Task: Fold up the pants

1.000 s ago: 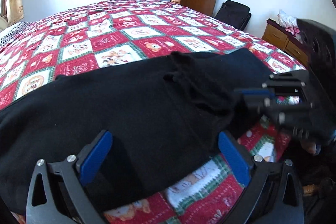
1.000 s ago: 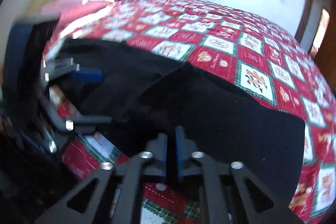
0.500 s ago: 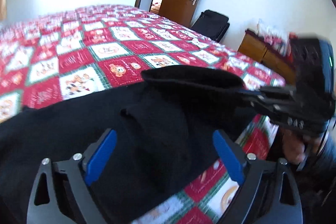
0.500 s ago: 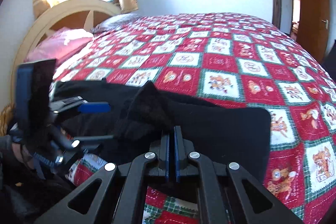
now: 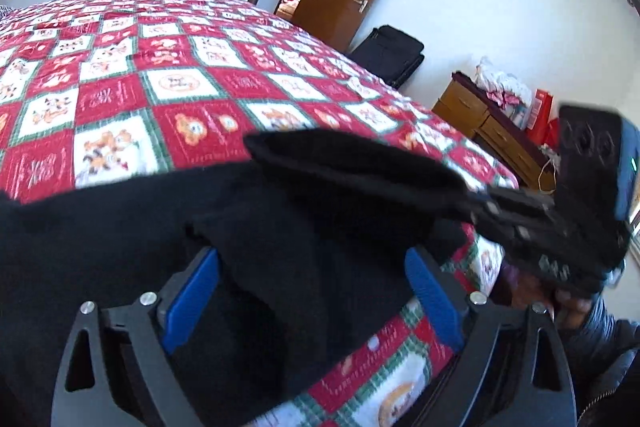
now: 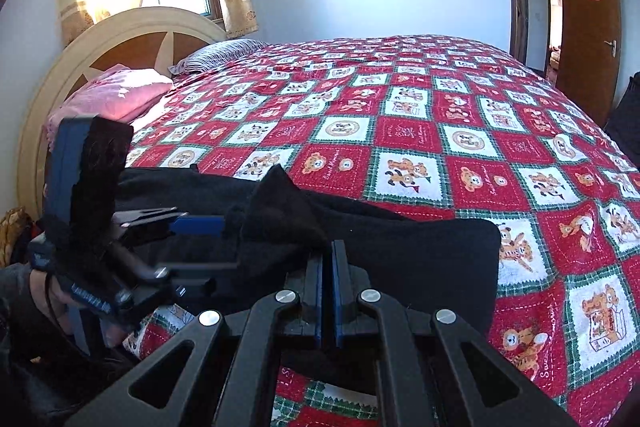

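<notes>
- Pants, black, lie along the near edge of the bed, on my side of the red checked quilt.
- My right gripper has its jaws pinched on the pants' hem, lifting a flap into a peak above the rest of the cloth.
- My left gripper hovers over the middle of the pants, jaws spread wide with fabric between them but not clamped.
- Beyond the pants' far edge the quilt runs flat to the headboard and pillows.
- Off the bed's foot corner stand a wooden dresser and a black bag.
</notes>
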### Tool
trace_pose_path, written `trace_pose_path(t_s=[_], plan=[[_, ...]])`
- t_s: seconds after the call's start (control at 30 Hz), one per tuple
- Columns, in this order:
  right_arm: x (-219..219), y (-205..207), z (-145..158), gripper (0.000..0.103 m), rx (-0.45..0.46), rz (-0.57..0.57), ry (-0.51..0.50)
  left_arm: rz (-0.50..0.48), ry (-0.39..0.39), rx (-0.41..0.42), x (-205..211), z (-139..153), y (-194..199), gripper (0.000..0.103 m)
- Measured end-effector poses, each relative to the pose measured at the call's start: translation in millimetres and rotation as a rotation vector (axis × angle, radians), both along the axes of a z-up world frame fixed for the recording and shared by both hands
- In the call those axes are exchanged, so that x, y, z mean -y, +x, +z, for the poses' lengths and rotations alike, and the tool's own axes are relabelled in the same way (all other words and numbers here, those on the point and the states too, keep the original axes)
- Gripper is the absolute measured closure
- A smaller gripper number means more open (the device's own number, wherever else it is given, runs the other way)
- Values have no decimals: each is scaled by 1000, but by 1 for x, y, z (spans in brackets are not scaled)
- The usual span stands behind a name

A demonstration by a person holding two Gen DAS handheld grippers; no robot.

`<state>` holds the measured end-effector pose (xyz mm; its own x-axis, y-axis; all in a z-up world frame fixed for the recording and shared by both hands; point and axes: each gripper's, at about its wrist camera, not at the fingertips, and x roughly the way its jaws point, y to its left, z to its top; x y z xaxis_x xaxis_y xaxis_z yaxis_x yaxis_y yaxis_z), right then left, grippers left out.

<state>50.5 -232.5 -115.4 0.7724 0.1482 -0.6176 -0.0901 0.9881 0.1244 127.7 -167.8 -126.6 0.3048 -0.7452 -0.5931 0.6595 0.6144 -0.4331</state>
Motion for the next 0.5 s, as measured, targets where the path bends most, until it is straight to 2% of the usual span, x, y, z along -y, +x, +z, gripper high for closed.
trace_pose_path(t_s=[0.1, 0.2, 0.33, 0.5], plan=[[-6, -3, 1, 99, 14, 20, -13, 84, 2, 12, -10, -4, 24, 8], [-10, -4, 1, 99, 20, 37, -25, 139, -62, -76, -29, -12, 46, 8], [-18, -4, -4, 99, 15, 59, -38, 179, -48, -51, -40, -11, 46, 8], [-15, -5, -2, 99, 25, 38, -52, 147, -129, -61, -48, -1, 27, 5]])
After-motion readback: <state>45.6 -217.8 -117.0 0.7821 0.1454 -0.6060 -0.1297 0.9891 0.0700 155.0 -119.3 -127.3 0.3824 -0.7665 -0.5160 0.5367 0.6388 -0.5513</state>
